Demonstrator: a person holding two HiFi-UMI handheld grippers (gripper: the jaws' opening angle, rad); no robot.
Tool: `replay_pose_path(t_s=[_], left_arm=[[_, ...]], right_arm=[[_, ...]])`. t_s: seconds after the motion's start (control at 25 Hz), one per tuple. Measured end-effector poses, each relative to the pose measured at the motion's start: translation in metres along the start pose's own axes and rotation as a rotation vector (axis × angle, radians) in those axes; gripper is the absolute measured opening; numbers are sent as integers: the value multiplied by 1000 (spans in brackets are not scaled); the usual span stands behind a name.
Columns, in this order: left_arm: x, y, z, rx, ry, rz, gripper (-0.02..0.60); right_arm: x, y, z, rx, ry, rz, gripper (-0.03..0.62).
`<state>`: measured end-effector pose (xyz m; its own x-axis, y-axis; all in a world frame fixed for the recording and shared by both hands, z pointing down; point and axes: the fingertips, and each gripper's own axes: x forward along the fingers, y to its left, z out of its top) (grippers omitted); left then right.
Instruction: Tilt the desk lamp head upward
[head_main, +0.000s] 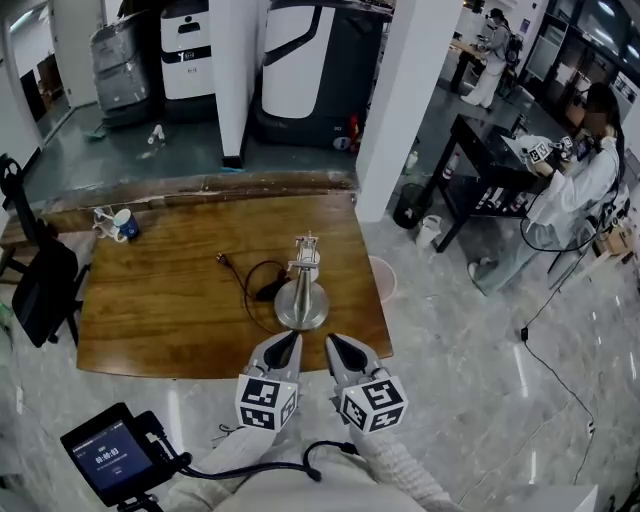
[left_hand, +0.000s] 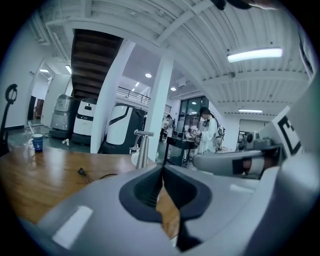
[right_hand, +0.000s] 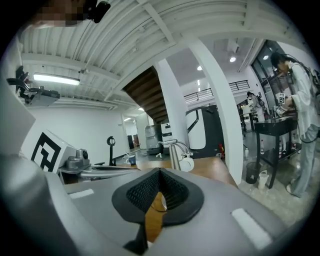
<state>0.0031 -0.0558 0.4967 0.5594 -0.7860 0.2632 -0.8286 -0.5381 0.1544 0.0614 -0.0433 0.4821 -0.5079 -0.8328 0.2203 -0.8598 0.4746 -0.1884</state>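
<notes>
The metal desk lamp (head_main: 302, 300) stands on its round base near the front edge of the wooden table (head_main: 170, 310), its stem upright and its small head (head_main: 306, 247) at the top. Its black cord (head_main: 250, 280) curls off to the left and ends in a loose plug. My left gripper (head_main: 292, 337) and right gripper (head_main: 331, 340) hover side by side just in front of the base, both shut and empty, touching nothing. The lamp (left_hand: 142, 148) shows beyond the left gripper (left_hand: 163, 168), and the lamp (right_hand: 175, 154) stands ahead of the right gripper (right_hand: 160, 171).
A blue cup (head_main: 126, 224) sits at the table's far left corner. A black chair (head_main: 42, 285) stands at the left edge. A white pillar (head_main: 405, 100) rises behind the table's right corner. A person (head_main: 575, 195) sits at a black desk on the right.
</notes>
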Motion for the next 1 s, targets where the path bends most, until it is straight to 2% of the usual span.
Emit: replay_pose_path(t_s=[0.44,0.68,0.84,1.0], left_arm=[[70,39,11,38,44,-101,2],[122,61,5,45,58,-130,75],[125,59,-2,39,101,-144,108],[126,55,-5,57,118,-143,131]], right_arm=[[68,-47,15,36,21,-71,-2],[108,-88,27,47,10,-94,-2],[110,-96,35,61,13,-91,-2],[117,-102,38,95,48,-46,-2]])
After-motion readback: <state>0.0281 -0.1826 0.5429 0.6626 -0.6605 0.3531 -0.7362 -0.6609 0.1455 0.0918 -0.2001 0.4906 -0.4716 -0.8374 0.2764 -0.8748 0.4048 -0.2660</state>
